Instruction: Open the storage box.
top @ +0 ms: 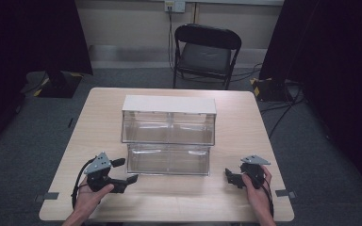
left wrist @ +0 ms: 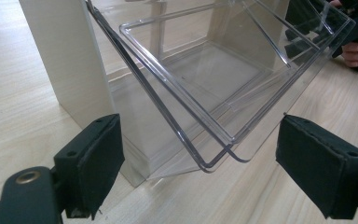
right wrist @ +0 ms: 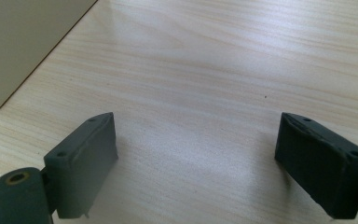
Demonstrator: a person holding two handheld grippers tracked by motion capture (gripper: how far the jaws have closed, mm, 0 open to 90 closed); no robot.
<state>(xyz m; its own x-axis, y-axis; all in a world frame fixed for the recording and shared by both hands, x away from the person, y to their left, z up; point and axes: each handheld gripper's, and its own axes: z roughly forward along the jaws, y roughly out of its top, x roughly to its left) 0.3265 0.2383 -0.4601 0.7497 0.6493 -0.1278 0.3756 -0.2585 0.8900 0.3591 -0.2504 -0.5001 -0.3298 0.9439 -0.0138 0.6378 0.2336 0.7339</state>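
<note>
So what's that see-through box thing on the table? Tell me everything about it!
It is a two-level cabinet with clear plastic bins and cream-coloured top and side panels. The upper bin is pushed in; the lower clear bin is tilted open toward the person, as the left gripper view shows. Both look empty. It stands on the light wooden table. The open left claw sits beside the lower bin's corner without touching it.
</note>
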